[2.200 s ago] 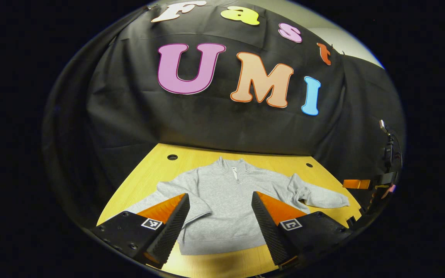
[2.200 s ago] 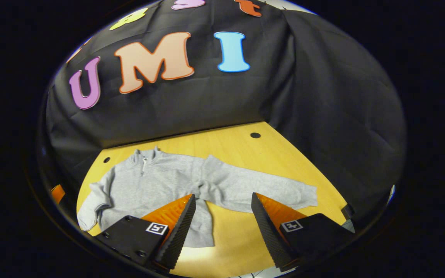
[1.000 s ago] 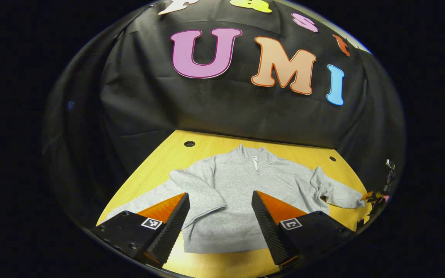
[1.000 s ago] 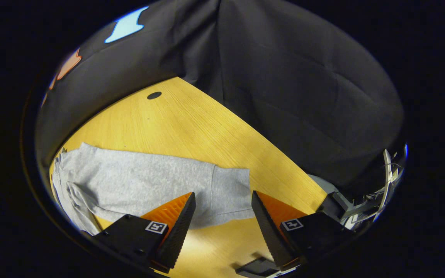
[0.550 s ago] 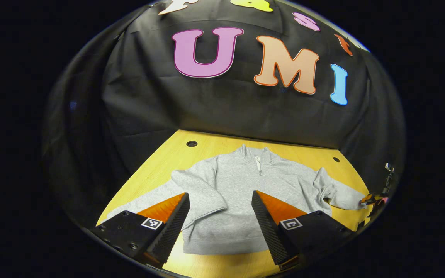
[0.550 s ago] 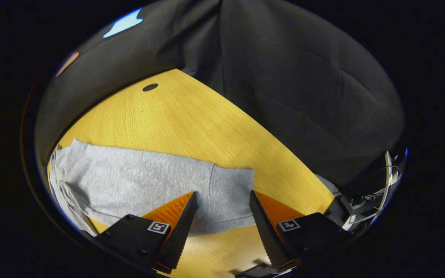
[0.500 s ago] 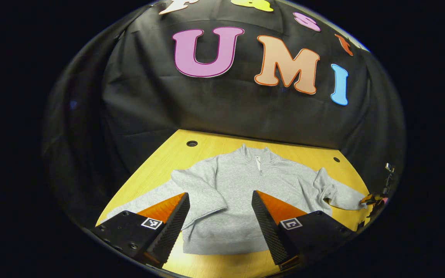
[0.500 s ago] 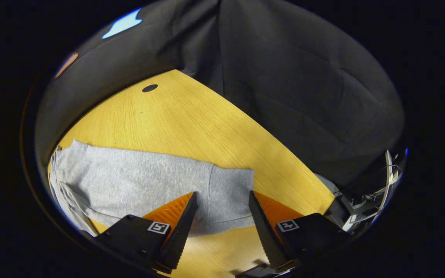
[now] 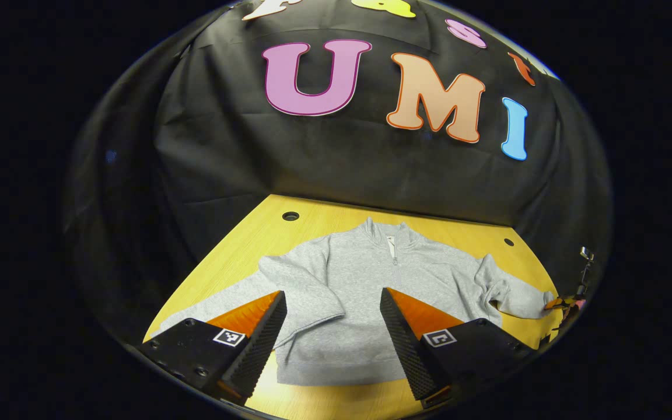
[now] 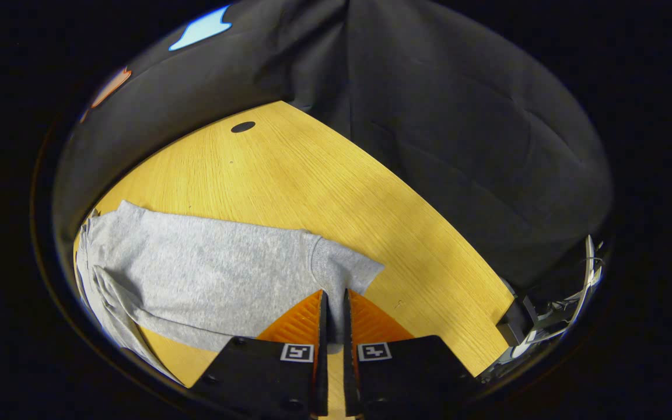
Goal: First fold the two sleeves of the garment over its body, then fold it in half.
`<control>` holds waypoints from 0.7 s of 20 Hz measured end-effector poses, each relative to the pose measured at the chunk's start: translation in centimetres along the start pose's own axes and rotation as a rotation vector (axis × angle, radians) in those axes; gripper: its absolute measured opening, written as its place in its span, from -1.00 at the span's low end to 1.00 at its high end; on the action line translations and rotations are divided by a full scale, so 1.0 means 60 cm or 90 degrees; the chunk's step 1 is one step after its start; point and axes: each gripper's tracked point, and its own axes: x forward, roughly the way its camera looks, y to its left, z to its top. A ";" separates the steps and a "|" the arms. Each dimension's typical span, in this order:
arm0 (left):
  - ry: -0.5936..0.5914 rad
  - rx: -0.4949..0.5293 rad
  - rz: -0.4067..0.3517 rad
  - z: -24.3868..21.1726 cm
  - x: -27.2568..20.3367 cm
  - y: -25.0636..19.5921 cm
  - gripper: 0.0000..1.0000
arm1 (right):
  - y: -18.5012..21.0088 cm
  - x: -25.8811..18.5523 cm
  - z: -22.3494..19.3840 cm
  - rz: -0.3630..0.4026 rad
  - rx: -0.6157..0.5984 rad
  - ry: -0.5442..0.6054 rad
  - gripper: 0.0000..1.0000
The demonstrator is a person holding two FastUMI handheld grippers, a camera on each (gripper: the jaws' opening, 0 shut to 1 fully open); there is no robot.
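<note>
Right gripper view shows our right claw (image 10: 333, 303) pinching the sleeve cuff (image 10: 342, 271) to fold it over, while our left claw (image 9: 331, 303) waits wide above the garment (image 9: 365, 286).

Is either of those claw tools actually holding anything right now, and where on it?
Yes. The right hand-held gripper is pinched shut on the cuff of the grey sweatshirt's sleeve. The left hand-held gripper is open above the sweatshirt, holding nothing.

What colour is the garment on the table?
Plain heather grey garment, on a yellow wood table; clearest in the left gripper view.
</note>
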 end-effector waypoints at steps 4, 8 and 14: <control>-0.002 -0.002 0.002 0.000 0.001 0.001 0.89 | 0.011 -0.013 0.006 0.001 -0.002 -0.005 -0.84; -0.006 -0.011 0.006 0.000 0.003 0.003 0.89 | 0.048 -0.055 0.039 0.020 -0.009 -0.042 -0.84; -0.009 -0.040 0.015 -0.012 -0.015 0.031 0.89 | 0.215 -0.148 0.075 0.118 -0.076 -0.100 -0.81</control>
